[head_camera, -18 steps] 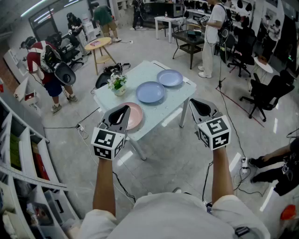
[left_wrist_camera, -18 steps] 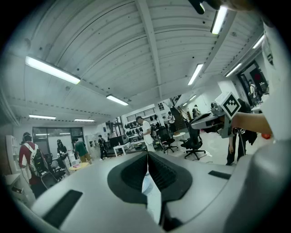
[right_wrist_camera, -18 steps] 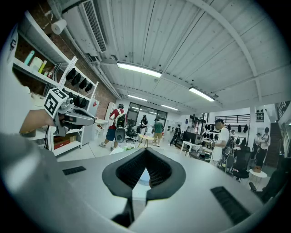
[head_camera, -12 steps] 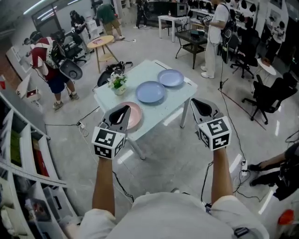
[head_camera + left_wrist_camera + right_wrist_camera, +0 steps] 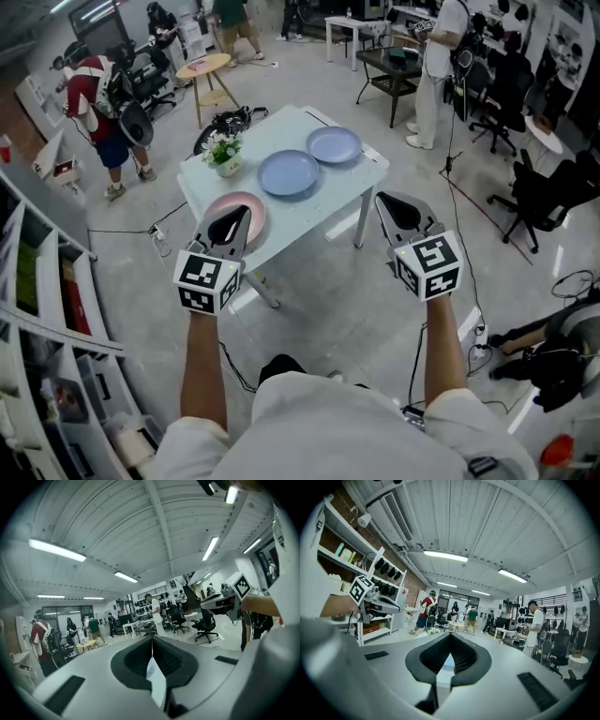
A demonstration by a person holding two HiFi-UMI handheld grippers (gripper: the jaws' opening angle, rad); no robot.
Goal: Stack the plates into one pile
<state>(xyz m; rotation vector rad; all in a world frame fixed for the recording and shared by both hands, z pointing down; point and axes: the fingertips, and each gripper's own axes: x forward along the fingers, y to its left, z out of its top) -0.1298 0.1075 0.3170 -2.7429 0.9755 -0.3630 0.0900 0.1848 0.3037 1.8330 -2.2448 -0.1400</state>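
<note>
Pink ceramic lies nearest. The pink plate (image 5: pixel 259 217) sits at the near end of the pale counter (image 5: pixel 328 187), close to its front edge, and in the head view it is partly overlapped by the left tongs (image 5: pixel 230 225). From it the row runs diagonally away and to the right, with the middle blue plate (image 5: pixel 289 172) next and the far blue plate (image 5: pixel 334 144) by the far right edge. All three lie flat and apart from one another, so no pile has yet been begun.

Both tongs are clenched on nothing, which is confirmed in each gripper view, where the pads meet with only the room beyond them. They are held out short of the counter, it seems, and the plates lie ahead of them. The left tongs are judged the nearer to the pink plate. The right tongs (image 5: pixel 403 212) hang off the counter's right side over bare floor, and the blue plates lie forward and to their left.

Open room is left on the counter's right half. A flower pot (image 5: pixel 223 156) stands near the left edge, just beyond the pink plate — it would have to be cleared by any sweep from that side.
</note>
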